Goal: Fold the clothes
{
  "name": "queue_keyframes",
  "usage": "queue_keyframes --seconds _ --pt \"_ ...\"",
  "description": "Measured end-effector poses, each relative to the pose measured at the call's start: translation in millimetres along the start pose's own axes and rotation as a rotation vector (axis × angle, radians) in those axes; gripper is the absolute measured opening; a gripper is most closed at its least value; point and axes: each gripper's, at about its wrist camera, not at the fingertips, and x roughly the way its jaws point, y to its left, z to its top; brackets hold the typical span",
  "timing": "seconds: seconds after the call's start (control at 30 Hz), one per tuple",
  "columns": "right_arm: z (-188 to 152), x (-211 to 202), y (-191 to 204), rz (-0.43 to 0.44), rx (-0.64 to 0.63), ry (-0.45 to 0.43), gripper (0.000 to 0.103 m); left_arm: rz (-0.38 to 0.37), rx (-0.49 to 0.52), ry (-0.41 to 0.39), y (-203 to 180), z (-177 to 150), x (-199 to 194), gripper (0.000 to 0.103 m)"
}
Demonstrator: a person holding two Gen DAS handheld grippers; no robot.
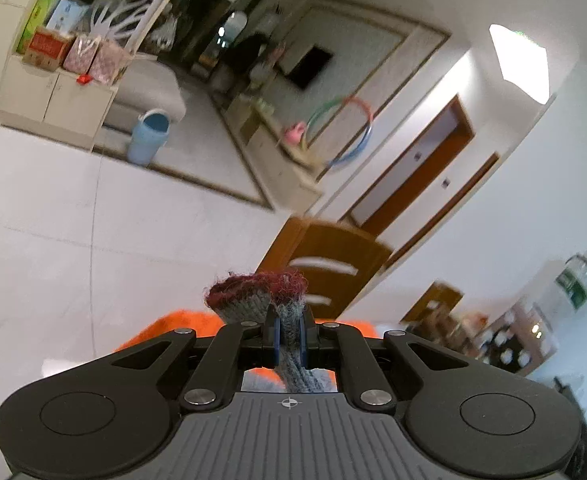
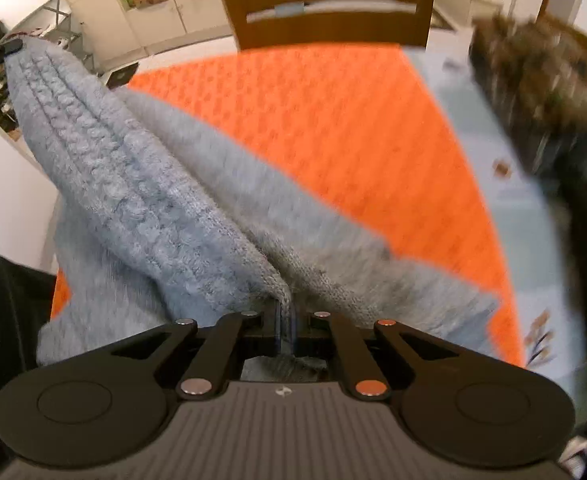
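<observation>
My worktop [image 2: 481, 128] is spread with an orange cloth [image 2: 333, 140], which leaves a pale strip bare along its 3 o'clock side. A wooden chair [image 2: 325, 4] stands at the far edge, at 12 o'clock in the right view, and a blurred brown furry thing [image 2: 541, 92] sits at 2 o'clock. Behind the chair runs a row of white cabinets [image 2: 105, 12] with boxes on top. In the left view the room tilts: white floor tiles [image 1: 53, 208] fill 9 o'clock, a blue bin [image 1: 147, 136] stands at 11 o'clock by a pale sofa [image 1: 149, 88], a coloured hoop [image 1: 341, 132] leans near the centre at 12 o'clock, and wooden doors [image 1: 417, 164] lie at 2 o'clock.

My right tongs [image 2: 285, 320] are nipped narrow on a fold of the grey sweater [image 2: 141, 184]. From that pinch the knit stretches up toward 10 o'clock, lifted off the worktop, to where my left tongs [image 2: 13, 46] hold its far end. The rest drapes over the orange cloth from 8 to 4 o'clock.

In the left view, my left tongs [image 1: 289, 330] are clamped tight on the sweater's edge, whose dark red trim [image 1: 259, 286] pokes out above the tips at 12 o'clock.
</observation>
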Motion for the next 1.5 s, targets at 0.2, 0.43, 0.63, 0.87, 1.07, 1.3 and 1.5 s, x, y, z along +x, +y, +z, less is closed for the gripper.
queue_keyframes --seconds 0.2,0.43,0.63,0.87,1.07,1.3,1.5 --pt "38 30 -8 -0.041 -0.034 0.043 0.006 0.06 0.021 0.008 28 -10 33 0.011" --pt "43 91 -18 -0.077 0.017 0.074 0.007 0.128 0.065 0.047 54 -30 73 0.011" --pt "42 87 -20 -0.092 0.033 0.061 0.013 0.113 0.043 0.046 67 -29 84 0.013" --pt "42 49 13 -0.164 -0.011 -0.046 0.034 0.118 0.03 -0.002 53 -11 64 0.042" --pt "42 41 48 -0.094 -0.011 -0.201 0.048 -0.024 0.236 0.059 11 -22 73 0.042" --pt "26 93 50 -0.086 0.089 -0.159 0.048 -0.159 0.499 0.277 -20 -81 109 0.041" --pt "22 93 49 -0.086 0.131 -0.185 0.048 -0.077 0.584 0.341 -10 -103 127 0.039"
